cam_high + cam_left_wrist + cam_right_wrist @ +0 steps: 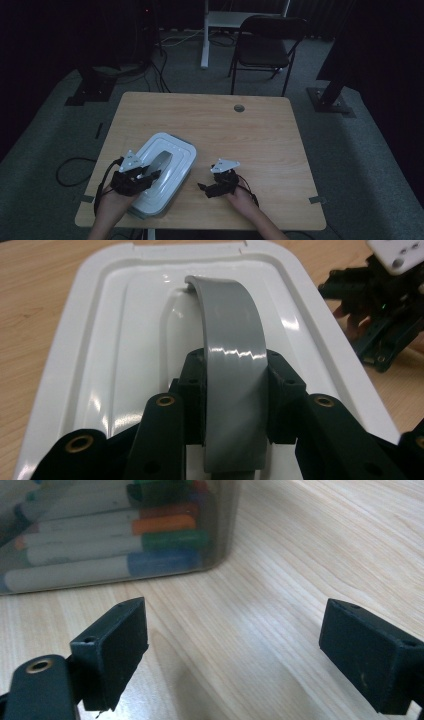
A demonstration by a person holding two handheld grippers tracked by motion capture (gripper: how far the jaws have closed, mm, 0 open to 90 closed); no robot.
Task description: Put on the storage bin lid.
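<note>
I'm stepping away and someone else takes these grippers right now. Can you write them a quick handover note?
Left gripper: shut on the grey handle of the white lid, gripping it from both sides.
Right gripper: open, holding nothing, low over the table just right of the box.
Things: the box sits at the table's near left corner, lid on it; markers show through its clear wall.
Done: handle grasped.
Left: probably lift the lid or the box; the right gripper is free to steady the box.
</note>
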